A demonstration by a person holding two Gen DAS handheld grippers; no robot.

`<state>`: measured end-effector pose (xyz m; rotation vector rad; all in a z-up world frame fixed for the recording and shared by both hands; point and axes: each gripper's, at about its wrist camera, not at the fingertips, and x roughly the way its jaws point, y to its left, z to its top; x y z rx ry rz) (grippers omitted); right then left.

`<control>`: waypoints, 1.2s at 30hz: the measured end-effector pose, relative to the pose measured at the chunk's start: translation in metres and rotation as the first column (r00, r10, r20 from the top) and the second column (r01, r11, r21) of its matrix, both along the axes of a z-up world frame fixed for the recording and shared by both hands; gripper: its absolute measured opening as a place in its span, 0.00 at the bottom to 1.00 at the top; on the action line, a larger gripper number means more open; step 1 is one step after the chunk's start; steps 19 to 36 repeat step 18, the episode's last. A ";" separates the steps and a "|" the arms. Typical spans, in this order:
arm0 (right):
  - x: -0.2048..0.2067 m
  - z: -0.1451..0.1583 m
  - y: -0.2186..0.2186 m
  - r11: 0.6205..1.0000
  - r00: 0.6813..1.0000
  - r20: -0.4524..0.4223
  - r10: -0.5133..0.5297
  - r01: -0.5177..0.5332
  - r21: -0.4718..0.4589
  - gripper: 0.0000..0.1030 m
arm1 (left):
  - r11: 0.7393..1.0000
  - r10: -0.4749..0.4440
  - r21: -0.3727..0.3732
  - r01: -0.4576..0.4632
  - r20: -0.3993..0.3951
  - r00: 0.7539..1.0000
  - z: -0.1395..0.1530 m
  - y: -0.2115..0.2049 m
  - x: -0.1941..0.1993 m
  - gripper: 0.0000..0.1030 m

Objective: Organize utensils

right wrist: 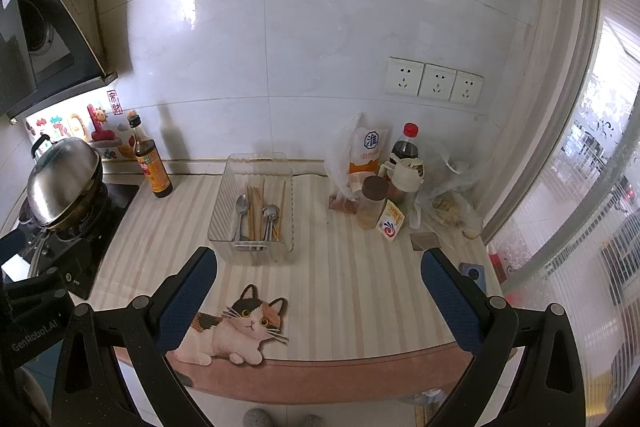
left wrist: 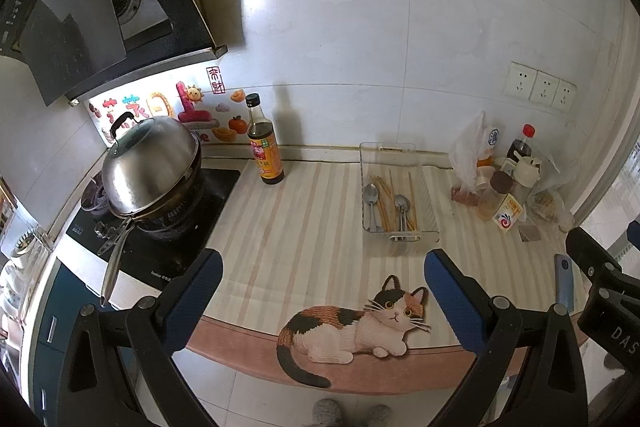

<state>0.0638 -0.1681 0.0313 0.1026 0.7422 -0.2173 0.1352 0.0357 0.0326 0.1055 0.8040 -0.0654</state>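
A clear plastic tray (left wrist: 428,205) stands on the striped mat near the wall; it also shows in the right wrist view (right wrist: 218,223). Inside lie metal spoons (left wrist: 371,197) (right wrist: 241,207) and wooden chopsticks (left wrist: 384,199) (right wrist: 253,207), mixed together. My left gripper (left wrist: 322,287) is open and empty, held back above the counter's front edge, well short of the tray. My right gripper (right wrist: 318,287) is open and empty too, also above the front edge, right of the tray.
A lidded wok (left wrist: 150,171) sits on the stove at left. A dark sauce bottle (left wrist: 264,147) stands by the wall. Bottles, jars and plastic bags (right wrist: 384,183) crowd the right back corner. A cat picture (right wrist: 240,327) is on the mat's front. Wall sockets (right wrist: 434,81) are above.
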 end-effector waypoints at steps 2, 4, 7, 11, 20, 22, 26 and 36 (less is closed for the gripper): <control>0.001 0.001 0.001 1.000 1.000 -0.001 -0.002 0.002 0.003 1.00 | 1.000 -0.002 0.002 0.002 0.004 1.000 0.000 0.000 0.000 1.00; 0.001 0.001 0.000 1.000 1.000 0.000 -0.002 0.002 0.000 1.00 | 1.000 -0.006 0.003 0.006 0.006 1.000 0.000 0.000 0.001 1.00; 0.002 0.002 0.001 1.000 1.000 0.001 -0.010 0.010 -0.003 1.00 | 1.000 -0.006 0.004 0.006 0.006 1.000 0.000 -0.001 0.002 1.00; 0.003 0.001 0.003 1.000 1.000 0.000 -0.020 0.020 -0.001 1.00 | 1.000 -0.006 0.001 0.006 0.003 1.000 0.000 -0.001 0.002 1.00; 0.003 0.001 0.004 1.000 1.000 0.000 -0.023 0.023 -0.002 1.00 | 1.000 -0.016 -0.008 0.016 0.000 1.000 -0.002 -0.001 0.004 1.00; 0.003 0.001 0.004 1.000 1.000 0.000 -0.023 0.023 -0.002 1.00 | 1.000 -0.016 -0.008 0.016 0.000 1.000 -0.002 -0.001 0.004 1.00; 0.003 0.001 0.004 1.000 1.000 0.000 -0.023 0.023 -0.002 1.00 | 1.000 -0.016 -0.008 0.016 0.000 1.000 -0.002 -0.001 0.004 1.00; 0.003 0.001 0.004 1.000 1.000 0.000 -0.023 0.023 -0.002 1.00 | 1.000 -0.016 -0.008 0.016 0.000 1.000 -0.002 -0.001 0.004 1.00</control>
